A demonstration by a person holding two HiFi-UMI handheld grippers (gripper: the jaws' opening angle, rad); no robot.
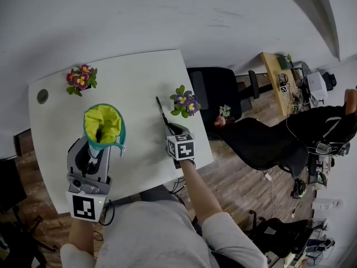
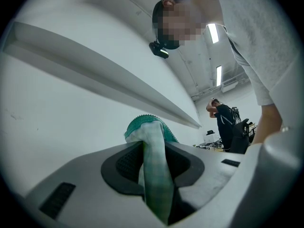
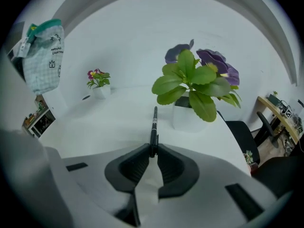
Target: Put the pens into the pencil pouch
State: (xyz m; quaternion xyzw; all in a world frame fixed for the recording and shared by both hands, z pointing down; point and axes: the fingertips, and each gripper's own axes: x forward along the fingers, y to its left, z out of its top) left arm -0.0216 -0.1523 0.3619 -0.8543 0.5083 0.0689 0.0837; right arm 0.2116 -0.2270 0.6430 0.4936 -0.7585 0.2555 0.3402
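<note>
White table [image 1: 134, 74], seen from above. Landmark: the purple-flowered pot plant [image 1: 185, 103] [image 3: 197, 80], in a white pot close to the table's right edge.

- Right gripper [image 1: 169, 132] [image 3: 152, 151]: just on the near side of the purple plant, pointing down at the tabletop. Jaws are pinched together on the near end of a black pen [image 1: 162, 114] [image 3: 154, 126].
- The pen runs away from the jaws, passing just left of the purple plant's pot and not touching it. Its far tip is close to the tabletop; whether it touches cannot be told.
- Pencil pouch [image 1: 104, 125] [image 2: 153, 144] [image 3: 44, 56]: well to the left of the purple plant, held up off the table. Teal zip rim, pale checked outside, bright yellow lining. The mouth gapes open toward the head camera.
- Left gripper [image 1: 104, 147] [image 2: 154, 175]: left of the purple plant and nearer the person, under the pouch. Jaws are clamped on a fold of the pouch's fabric, which stands up between the pads.
- A dark shape sits inside the yellow lining; too small to identify.
- Pink-flowered pot plant [image 1: 81, 79] [image 3: 98, 79]: far left of the purple plant, toward the table's back corner.
- Black office chair [image 1: 215, 94]: right of the purple plant, off the table.
- Person in dark clothes [image 1: 326, 128] [image 2: 224, 120]: farther right, beyond that chair.
</note>
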